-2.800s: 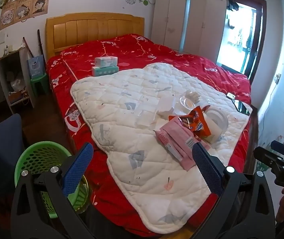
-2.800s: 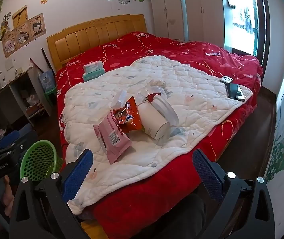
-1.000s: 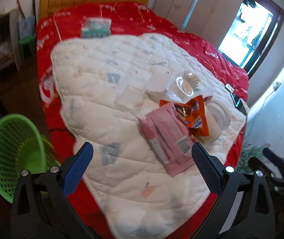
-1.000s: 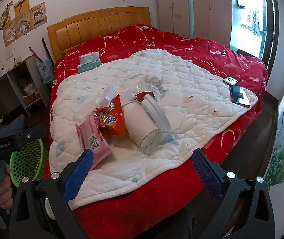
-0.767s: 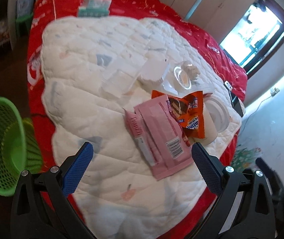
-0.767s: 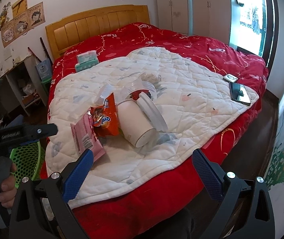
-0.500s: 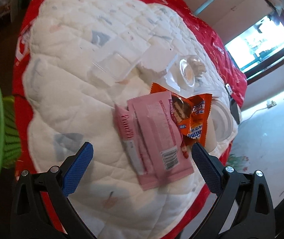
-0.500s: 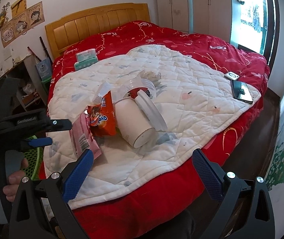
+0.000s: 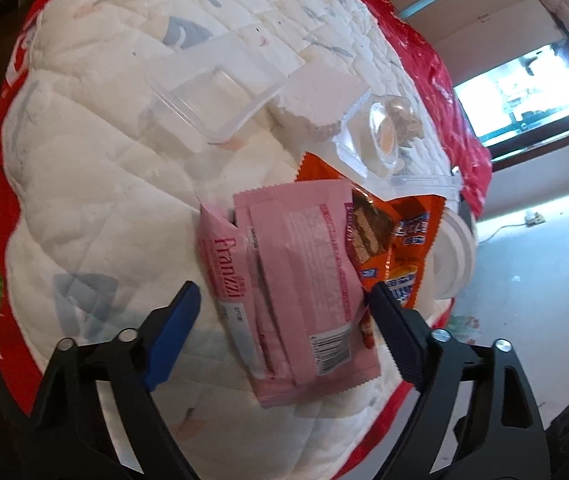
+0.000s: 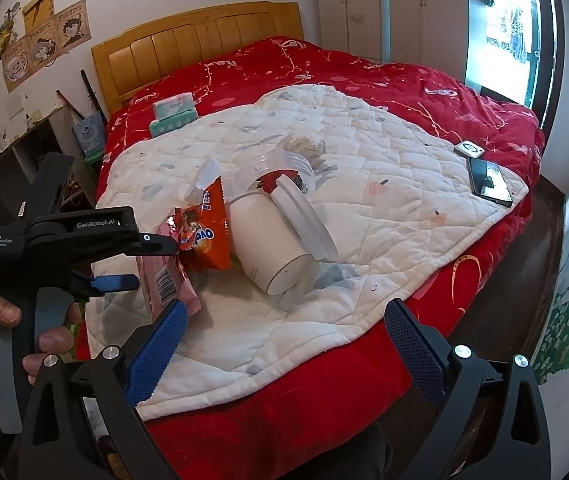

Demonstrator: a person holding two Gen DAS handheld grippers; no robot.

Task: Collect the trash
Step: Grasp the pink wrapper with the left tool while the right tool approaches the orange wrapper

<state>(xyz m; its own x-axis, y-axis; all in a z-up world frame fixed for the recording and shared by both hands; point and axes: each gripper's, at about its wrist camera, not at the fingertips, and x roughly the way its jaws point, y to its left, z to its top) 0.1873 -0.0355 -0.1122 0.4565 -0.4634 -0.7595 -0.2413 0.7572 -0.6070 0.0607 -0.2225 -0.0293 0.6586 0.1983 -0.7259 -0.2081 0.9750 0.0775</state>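
Left gripper point(image 9: 280, 304) tilted down, jaws closing, straddling pink wrapper point(image 9: 300, 280), not yet pinching

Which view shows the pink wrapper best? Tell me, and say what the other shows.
The left wrist view: the pink wrapper lies flat and close, print and barcode visible. The right wrist view shows it edge-on, partly behind the left gripper.

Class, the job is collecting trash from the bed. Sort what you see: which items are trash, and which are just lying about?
Trash: pink wrapper, orange wrapper, white cup, clear plastic tray.

Lying about: phone, tissue packs.
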